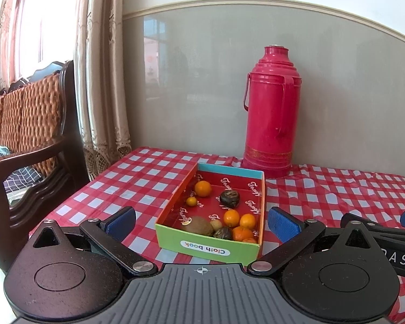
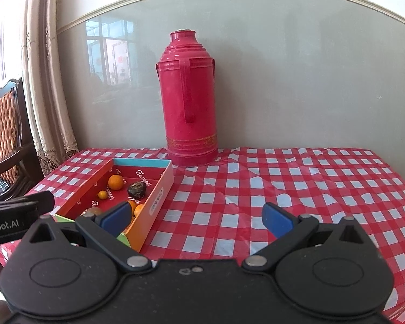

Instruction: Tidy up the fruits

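Observation:
A shallow cardboard box with a red inside lies on the checked tablecloth and holds several fruits. Among them are an orange, a small kumquat, a dark wrinkled fruit, a brown kiwi and more oranges near the front wall. My left gripper is open, its blue pads either side of the box's near end. My right gripper is open over bare cloth, just right of the box.
A tall red thermos stands behind the box against the grey wall. A wooden chair with a woven back is left of the table, beside a curtain. The checked tablecloth spreads to the right.

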`<action>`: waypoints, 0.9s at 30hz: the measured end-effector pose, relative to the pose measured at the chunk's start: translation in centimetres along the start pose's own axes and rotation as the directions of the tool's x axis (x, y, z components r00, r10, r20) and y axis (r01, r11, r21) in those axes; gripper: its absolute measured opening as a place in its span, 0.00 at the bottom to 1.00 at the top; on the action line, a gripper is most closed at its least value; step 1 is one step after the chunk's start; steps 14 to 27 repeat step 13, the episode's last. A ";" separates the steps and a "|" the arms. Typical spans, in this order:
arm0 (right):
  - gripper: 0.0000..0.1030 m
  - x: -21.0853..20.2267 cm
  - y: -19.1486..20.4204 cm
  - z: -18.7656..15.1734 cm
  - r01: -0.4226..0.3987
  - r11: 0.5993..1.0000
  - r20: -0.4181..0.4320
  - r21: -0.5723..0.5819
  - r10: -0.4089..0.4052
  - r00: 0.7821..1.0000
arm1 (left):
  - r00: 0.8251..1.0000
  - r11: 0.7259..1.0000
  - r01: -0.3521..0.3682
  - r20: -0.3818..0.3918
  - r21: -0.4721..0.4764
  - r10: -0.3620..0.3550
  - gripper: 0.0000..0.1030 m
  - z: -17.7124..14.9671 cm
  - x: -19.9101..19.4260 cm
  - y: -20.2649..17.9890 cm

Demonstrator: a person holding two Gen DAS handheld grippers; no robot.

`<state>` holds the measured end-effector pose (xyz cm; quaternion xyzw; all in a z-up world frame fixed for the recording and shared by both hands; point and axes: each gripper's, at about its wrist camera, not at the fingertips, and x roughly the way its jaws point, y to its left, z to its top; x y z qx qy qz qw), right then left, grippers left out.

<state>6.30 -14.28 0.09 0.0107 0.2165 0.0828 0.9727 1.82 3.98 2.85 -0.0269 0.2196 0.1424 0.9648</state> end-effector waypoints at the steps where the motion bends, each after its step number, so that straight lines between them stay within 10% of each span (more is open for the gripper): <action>1: 0.94 0.1 0.0 0.0 0.000 1.000 -0.001 0.001 0.000 1.000 | 1.000 1.000 0.002 -0.004 0.000 -0.002 1.00 0.0 0.1 0.0; 27: 0.94 1.5 -0.2 -0.1 -0.012 1.000 -0.012 0.008 0.012 1.000 | 0.999 1.000 0.015 0.032 0.002 -0.015 1.00 -0.1 1.0 -0.1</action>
